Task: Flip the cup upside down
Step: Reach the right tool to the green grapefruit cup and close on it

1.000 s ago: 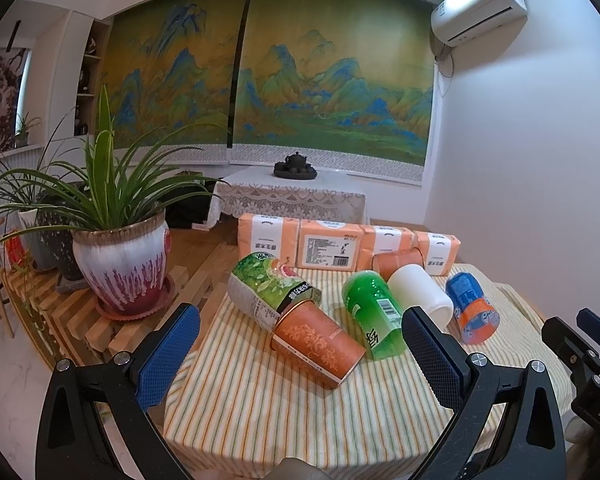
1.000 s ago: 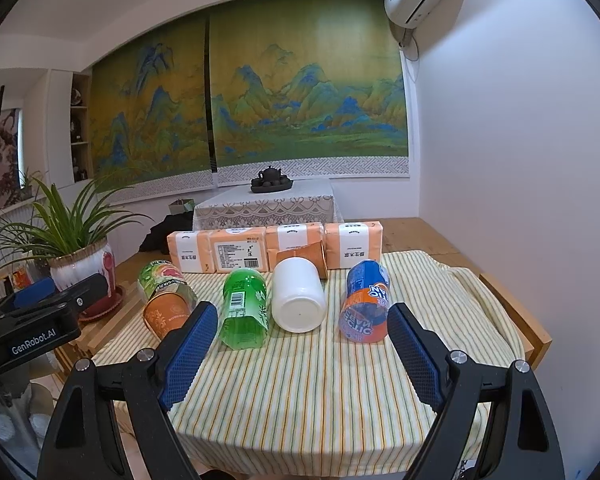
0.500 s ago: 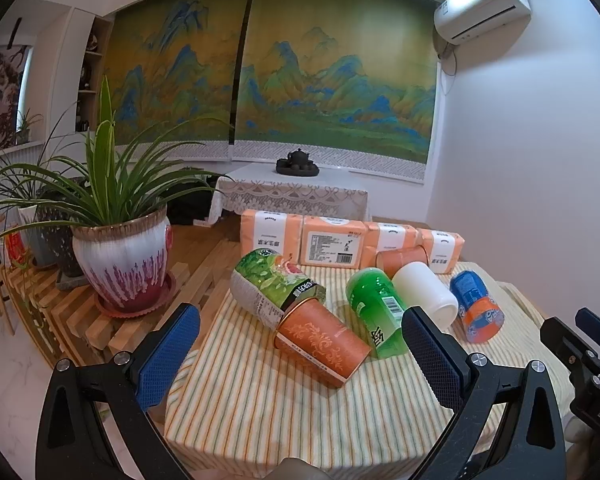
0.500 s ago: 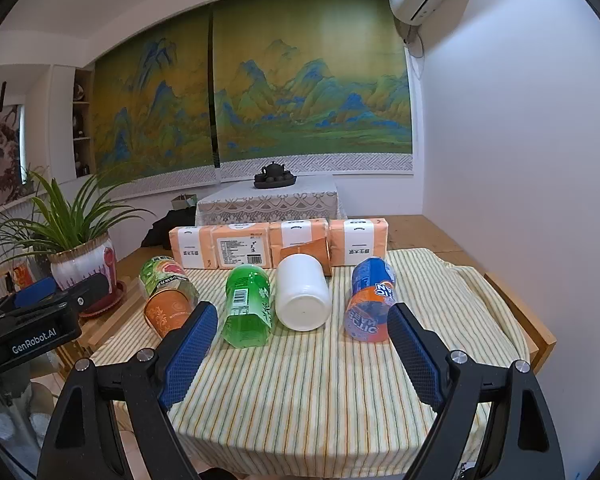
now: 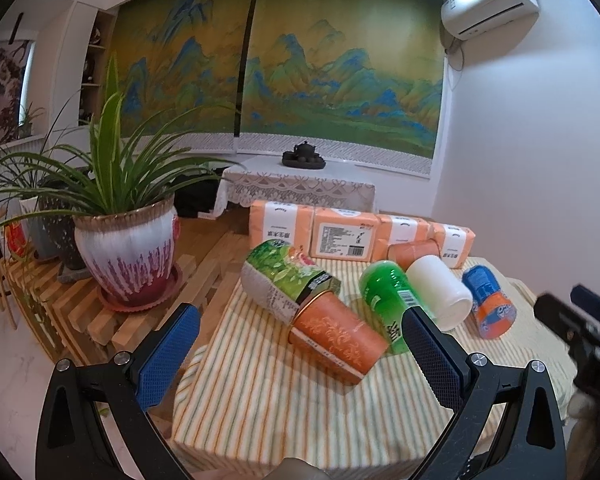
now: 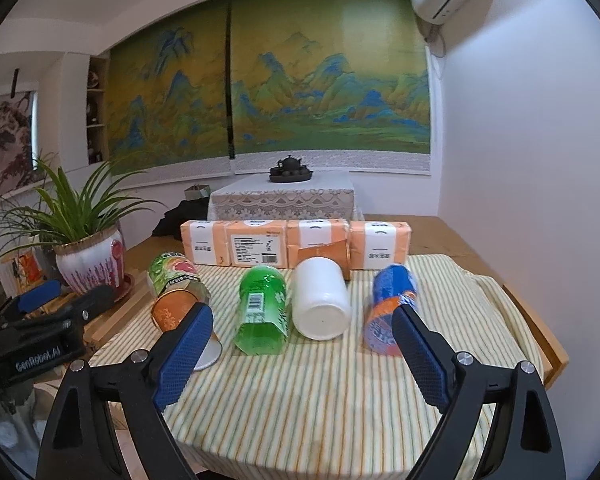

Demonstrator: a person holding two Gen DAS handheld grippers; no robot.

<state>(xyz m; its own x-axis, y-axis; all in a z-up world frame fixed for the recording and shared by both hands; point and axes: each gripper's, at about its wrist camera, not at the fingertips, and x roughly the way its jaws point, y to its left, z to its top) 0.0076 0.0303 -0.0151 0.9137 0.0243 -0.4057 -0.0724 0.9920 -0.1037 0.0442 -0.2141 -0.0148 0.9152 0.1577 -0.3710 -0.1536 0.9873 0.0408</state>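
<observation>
Left wrist view: left tongs (image 5: 300,354) wide open, nothing between the blue pads, held above the near-left edge of the counter (image 5: 260,408), which has a striped cloth on it. Orange cup (image 5: 338,334) lies on its side right ahead between the pads, not touched. Its mouth end seems to sit inside or against the green-label cup (image 5: 284,280) behind it, also on its side; cannot tell how far it is nested. Green cup (image 5: 384,296), white cup (image 5: 438,290) and blue-orange cup (image 5: 488,300) lie on their sides in a row to the right. Green and white cups look to be touching. Tissue packs (image 5: 340,234) stand in a row behind the cups. Potted plant (image 5: 128,256) on a slatted stand left of the counter. Right tongs body shows at the right frame edge, blurred.

Right wrist view: right tongs (image 6: 302,354) also wide open and holding nothing, above the near edge of the counter (image 6: 320,400). All cups on their sides with bases toward the camera; orange cup (image 6: 172,312) at far left, partly behind the left pad (image 6: 184,356). Blue-orange cup (image 6: 388,308) partly behind the right pad. Left tongs body visible at the left edge, near the plant.
</observation>
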